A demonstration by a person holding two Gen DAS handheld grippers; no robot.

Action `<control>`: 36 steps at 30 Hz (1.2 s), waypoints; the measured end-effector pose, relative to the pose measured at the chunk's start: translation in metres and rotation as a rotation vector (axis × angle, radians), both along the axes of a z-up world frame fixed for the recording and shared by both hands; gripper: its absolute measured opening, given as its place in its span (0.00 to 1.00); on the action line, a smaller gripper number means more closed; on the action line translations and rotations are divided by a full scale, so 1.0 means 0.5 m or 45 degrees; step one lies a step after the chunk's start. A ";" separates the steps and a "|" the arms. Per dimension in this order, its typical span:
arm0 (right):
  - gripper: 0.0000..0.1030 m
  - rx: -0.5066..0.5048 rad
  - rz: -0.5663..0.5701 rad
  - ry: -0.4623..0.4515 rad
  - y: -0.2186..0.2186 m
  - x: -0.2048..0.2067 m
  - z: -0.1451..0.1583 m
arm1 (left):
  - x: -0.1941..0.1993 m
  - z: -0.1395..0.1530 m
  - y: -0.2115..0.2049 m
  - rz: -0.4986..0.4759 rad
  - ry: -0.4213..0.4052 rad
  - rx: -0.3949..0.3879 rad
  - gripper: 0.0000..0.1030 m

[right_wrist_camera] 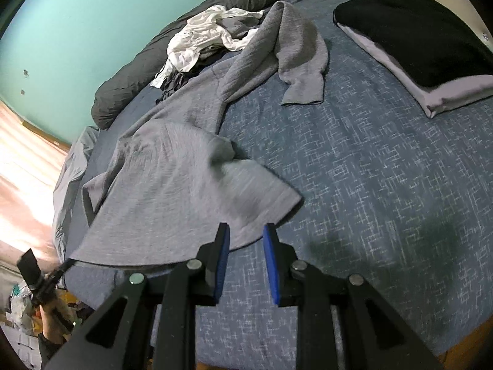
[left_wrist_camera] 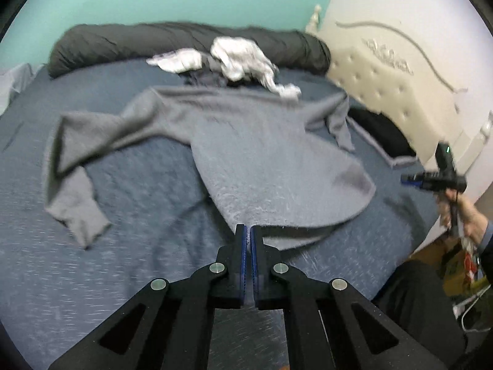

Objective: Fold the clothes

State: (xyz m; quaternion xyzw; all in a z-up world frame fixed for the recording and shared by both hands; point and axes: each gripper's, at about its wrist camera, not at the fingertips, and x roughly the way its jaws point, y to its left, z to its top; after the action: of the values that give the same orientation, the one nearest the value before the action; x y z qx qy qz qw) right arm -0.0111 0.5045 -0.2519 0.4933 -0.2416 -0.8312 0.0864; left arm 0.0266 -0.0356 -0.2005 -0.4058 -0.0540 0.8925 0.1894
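Note:
A grey long-sleeved sweater (left_wrist_camera: 246, 141) lies spread on the blue patterned bedspread (left_wrist_camera: 123, 191), sleeves out to both sides. My left gripper (left_wrist_camera: 248, 229) is shut on the sweater's near hem corner. It shows at the lower left of the right wrist view (right_wrist_camera: 66, 265), gripping that corner. The sweater (right_wrist_camera: 172, 185) fills the left middle of the right wrist view, one sleeve (right_wrist_camera: 295, 61) reaching far. My right gripper (right_wrist_camera: 245, 231) is open and empty just above the bedspread (right_wrist_camera: 369, 185), at the sweater's near right hem. It shows at the right in the left wrist view (left_wrist_camera: 409, 181).
A heap of white and dark clothes (left_wrist_camera: 234, 58) lies at the far side before a dark rolled duvet (left_wrist_camera: 154, 40). A folded black and grey stack (right_wrist_camera: 425, 49) sits by the cream tufted headboard (left_wrist_camera: 388, 83). Clutter (left_wrist_camera: 462, 265) lies off the bed's right edge.

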 end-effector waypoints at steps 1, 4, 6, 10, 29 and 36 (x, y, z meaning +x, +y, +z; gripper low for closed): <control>0.22 -0.001 0.008 -0.003 -0.004 0.002 0.000 | 0.003 0.006 -0.013 0.015 0.008 0.000 0.03; 0.29 0.011 0.040 -0.021 -0.026 0.004 -0.007 | 0.006 0.004 -0.048 0.061 0.002 0.004 0.03; 0.36 0.024 0.058 -0.044 -0.042 0.000 -0.018 | 0.003 -0.010 -0.069 0.092 -0.019 0.010 0.03; 0.39 0.043 0.076 -0.082 -0.065 -0.008 -0.042 | -0.001 -0.055 -0.081 0.105 -0.080 0.023 0.03; 0.58 0.131 0.171 -0.111 -0.100 -0.062 -0.118 | -0.059 -0.192 -0.130 0.200 -0.413 0.266 0.35; 0.59 0.158 0.180 -0.118 -0.106 -0.073 -0.133 | -0.108 -0.279 -0.130 0.245 -0.567 0.308 0.35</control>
State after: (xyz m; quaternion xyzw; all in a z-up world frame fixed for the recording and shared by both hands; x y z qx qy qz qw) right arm -0.0476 0.4512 -0.3185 0.5513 -0.1582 -0.8127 0.1028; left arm -0.0277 -0.1005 -0.3401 -0.5594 -0.2390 0.7822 0.1343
